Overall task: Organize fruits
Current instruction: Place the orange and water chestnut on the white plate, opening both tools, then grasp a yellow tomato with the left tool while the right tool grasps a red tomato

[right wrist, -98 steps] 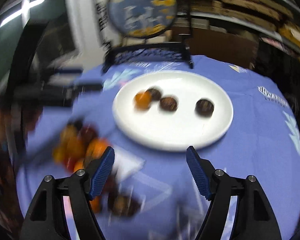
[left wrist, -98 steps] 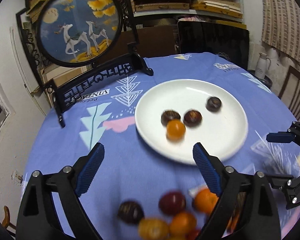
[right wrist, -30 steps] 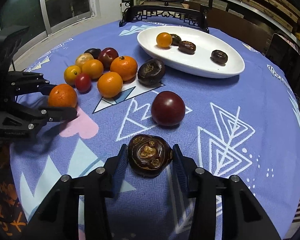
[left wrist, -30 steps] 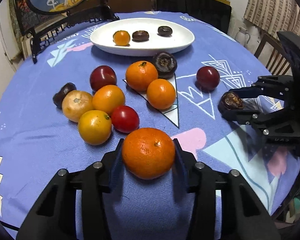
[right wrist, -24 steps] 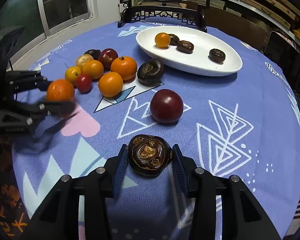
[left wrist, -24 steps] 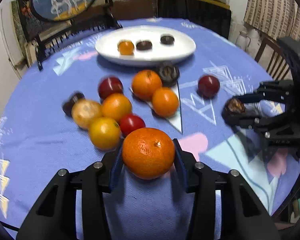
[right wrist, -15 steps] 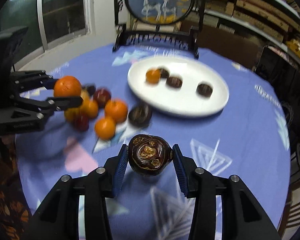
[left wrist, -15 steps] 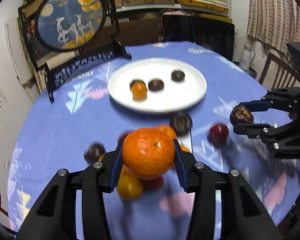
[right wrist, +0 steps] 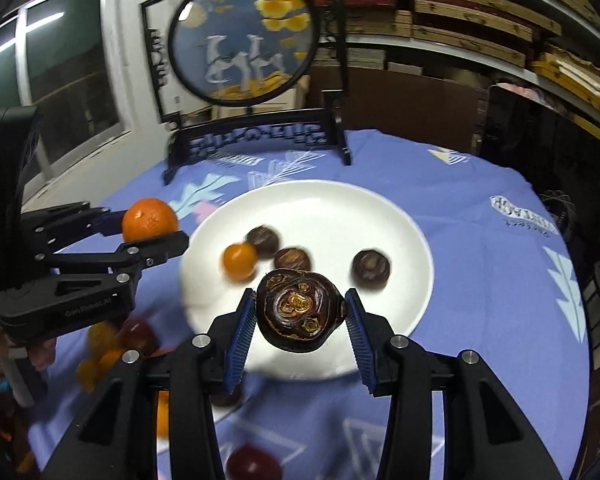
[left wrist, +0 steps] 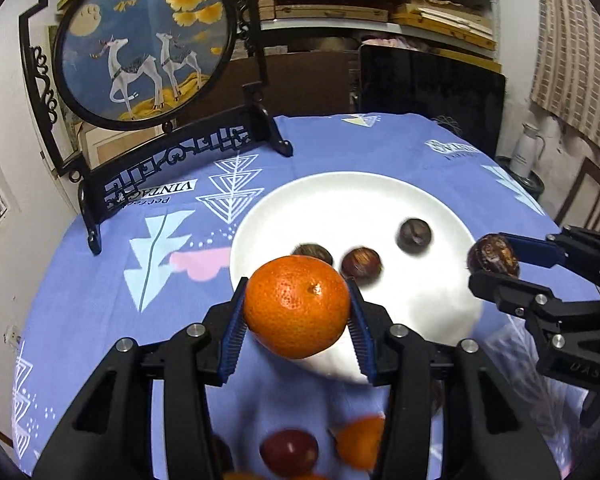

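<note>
My left gripper (left wrist: pixel 297 316) is shut on a large orange (left wrist: pixel 297 307) and holds it in the air over the near left rim of the white plate (left wrist: pixel 440 304). My right gripper (right wrist: pixel 299 320) is shut on a dark brown fruit (right wrist: pixel 299 312) above the plate's near edge (right wrist: pixel 412 312). On the plate lie three dark fruits (right wrist: pixel 371 266) and a small orange (right wrist: pixel 239 260). In the left wrist view the right gripper (left wrist: pixel 496 264) shows with its dark fruit (left wrist: pixel 493 258). In the right wrist view the left gripper (right wrist: pixel 152 224) shows with its orange (right wrist: pixel 150 219).
A round deer picture on a black carved stand (left wrist: pixel 140 40) stands at the table's far left behind the plate. Loose oranges and red fruits (left wrist: pixel 324 452) lie on the blue cloth below my grippers. Chairs and shelves ring the table.
Both grippers closed on their fruits on the cloth, lifted them, and carried them forward to the plate. The loose fruit pile has dropped to the bottom of both views.
</note>
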### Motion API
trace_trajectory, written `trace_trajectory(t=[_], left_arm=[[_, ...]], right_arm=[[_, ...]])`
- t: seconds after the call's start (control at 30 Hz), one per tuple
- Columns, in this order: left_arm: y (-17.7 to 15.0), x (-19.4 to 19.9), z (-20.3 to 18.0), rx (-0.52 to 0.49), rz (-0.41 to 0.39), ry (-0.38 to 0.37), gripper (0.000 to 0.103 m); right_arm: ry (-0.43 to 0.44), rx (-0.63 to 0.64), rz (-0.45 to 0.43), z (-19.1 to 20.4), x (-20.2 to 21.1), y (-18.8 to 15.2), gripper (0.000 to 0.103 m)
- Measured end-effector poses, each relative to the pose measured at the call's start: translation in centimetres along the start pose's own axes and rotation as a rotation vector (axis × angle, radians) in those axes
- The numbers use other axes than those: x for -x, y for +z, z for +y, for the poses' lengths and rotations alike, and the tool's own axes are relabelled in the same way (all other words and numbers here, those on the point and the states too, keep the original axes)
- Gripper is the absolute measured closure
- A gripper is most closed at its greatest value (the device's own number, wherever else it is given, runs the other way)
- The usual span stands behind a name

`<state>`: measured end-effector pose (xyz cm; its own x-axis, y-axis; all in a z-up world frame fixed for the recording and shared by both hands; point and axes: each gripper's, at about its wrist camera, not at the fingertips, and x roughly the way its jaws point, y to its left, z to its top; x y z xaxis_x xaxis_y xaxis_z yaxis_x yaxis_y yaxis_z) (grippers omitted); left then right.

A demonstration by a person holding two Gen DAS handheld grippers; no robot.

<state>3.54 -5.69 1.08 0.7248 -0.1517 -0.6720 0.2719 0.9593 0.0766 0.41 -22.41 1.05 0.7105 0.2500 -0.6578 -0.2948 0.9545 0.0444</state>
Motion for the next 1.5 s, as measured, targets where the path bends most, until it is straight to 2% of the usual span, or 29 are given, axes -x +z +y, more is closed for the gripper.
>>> trace_trajectory(t=[0.23,0.53,0.57,0.6,0.63,0.73,0.97,1.33,1.43,1.5], left_arm=[[1.5,-4.3,0.5,0.027,0.047,0.009,0.058],[1.3,-6.8,0.5,0.049,0.080,-0.007,0.057],[1.3,-6.9,0.6,0.052,0.081,-0.006,0.054],[1.2,-6.9,0.7,0.055,0.075,0.001,0.049],[1.2,-6.8,0.8,0.060,0.069,0.005,0.039],[1.2,-6.1,0.8,0.055,0.035,-0.003,0.036],[0.8,-5.8,0.0,-0.007,0.018,-0.002,0.026],[1.1,-4.9,-0.2,-0.020,0.006,-0.008,0.025],[1.6,-2.5,-0.1,-0.011,-0.048,0.003,0.025],[1.0,-0.1,0.6,0.012,-0.095,-0.024,0.022]], right_arm=[[0.012,-0.069,0.022,-1.0,-3.4,1.1,0.058],[0.002,-0.109,0.057,-2.2,-5.9,0.2,0.057],[-0.002,-0.121,0.050,-2.4,-6.0,0.2,0.046],[-0.005,-0.133,0.041,-2.6,-5.9,0.1,0.040],[-0.002,-0.142,0.032,-2.8,-5.8,-0.1,0.035],[0.010,-0.153,0.037,-2.9,-5.8,-0.2,0.035],[-0.009,-0.150,0.006,-2.7,-5.4,-0.2,0.030],[0.036,-0.150,0.011,-2.2,-5.0,0.2,0.029],[0.074,-0.140,-0.028,-1.6,-3.5,0.7,0.029],[0.081,-0.148,-0.060,-1.4,-2.1,0.3,0.029]])
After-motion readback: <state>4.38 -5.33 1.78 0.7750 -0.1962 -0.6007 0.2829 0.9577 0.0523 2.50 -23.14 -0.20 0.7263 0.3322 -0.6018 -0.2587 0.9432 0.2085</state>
